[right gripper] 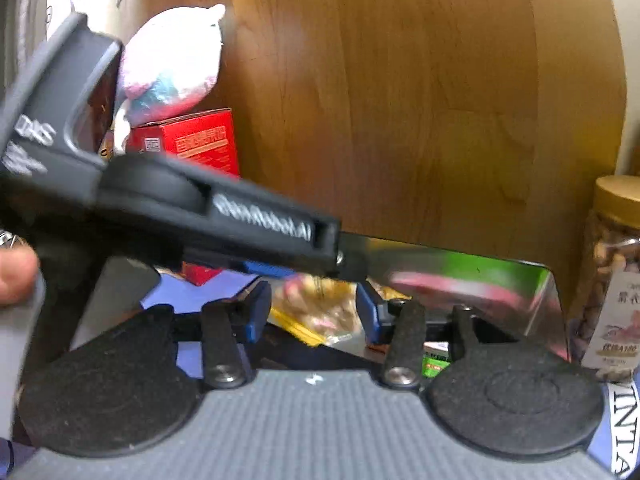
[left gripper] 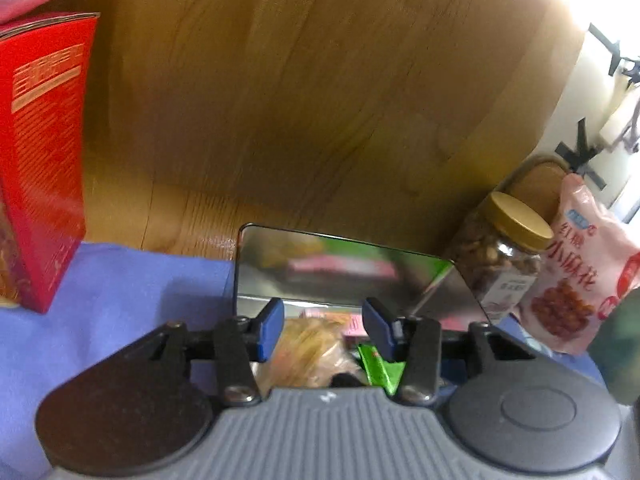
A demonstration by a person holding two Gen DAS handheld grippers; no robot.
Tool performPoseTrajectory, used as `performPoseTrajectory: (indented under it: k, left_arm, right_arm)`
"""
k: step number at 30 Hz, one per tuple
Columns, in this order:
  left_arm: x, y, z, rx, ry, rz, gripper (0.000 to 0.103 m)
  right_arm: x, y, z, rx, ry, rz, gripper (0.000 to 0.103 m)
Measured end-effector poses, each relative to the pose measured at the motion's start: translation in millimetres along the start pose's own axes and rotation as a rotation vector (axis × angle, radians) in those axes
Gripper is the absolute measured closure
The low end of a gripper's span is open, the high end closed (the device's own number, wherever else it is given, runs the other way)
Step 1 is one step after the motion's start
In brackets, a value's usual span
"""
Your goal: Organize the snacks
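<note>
Blue-padded fingers (left gripper: 272, 330) of the left gripper (left gripper: 325, 328) are seen nearest the lens, parted about halfway, with nothing clamped between them. They are poised over an open metal tin (left gripper: 460, 292), whose mirrored lid is raised behind. Packets are already lodged inside the tin: a clear bag of yellowish snacks (left gripper: 310, 346) and a green sachet (left gripper: 380, 368). From the right wrist view the right gripper (right gripper: 313, 312) is shown likewise half-open and empty above the same tin (right gripper: 554, 300), with the left gripper crossing the frame. Several items are left outside on the purple cloth (left gripper: 120, 280): a red box (left gripper: 40, 160) to the left, a gold-lidded jar of nuts (left gripper: 502, 256) and a pink pouch (left gripper: 580, 272) just beside it to the right. A pale pouch (right gripper: 176, 64) is perched on the red box (right gripper: 200, 140). Sorting is judged partly done.
</note>
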State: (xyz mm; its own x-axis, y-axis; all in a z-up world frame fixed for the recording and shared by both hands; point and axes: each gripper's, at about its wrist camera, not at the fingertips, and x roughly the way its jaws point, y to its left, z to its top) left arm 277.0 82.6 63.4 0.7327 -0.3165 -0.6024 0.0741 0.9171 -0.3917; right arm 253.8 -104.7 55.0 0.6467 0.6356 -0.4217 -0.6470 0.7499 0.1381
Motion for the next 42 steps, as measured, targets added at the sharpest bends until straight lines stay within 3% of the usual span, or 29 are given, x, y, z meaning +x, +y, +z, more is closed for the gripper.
performPoseTrajectory:
  k: [5,10,16,29,36,42]
  left_arm:
    - [-42.1,-8.6,-20.9,0.058,-0.069,-0.012,0.058]
    - [-68.3,-30.3,-66.2,0.171,-0.063,0.106,0.057]
    - [-85.0,-42.3,-115.7,0.203,-0.042,0.196,0.057]
    - [-133.2,-73.4,-165.7,0.277,-0.091,0.293,0.054]
    - [-139.3,-76.6,-178.7,0.284,-0.093,0.328,0.051]
    - [-140.2,-80.1,-185.4,0.310,-0.112,0.369,0.047]
  right_arm:
    - [-46.3,-20.6,-14.3,0.131,-0.072,0.005,0.053]
    - [-104.7,-47.3,-61.0,0.316,-0.093,-0.042,0.053]
    - [-155.3,-41.1,-111.1,0.443,-0.105,-0.149,0.053]
    - [-185.0,-2.9,-147.6,0.470,-0.104,-0.152,0.053]
    - [-190.7,5.0,-155.2,0.476,-0.109,-0.156,0.053]
    - [-192.2,4.4,-161.5,0.466,-0.125,-0.213,0.052]
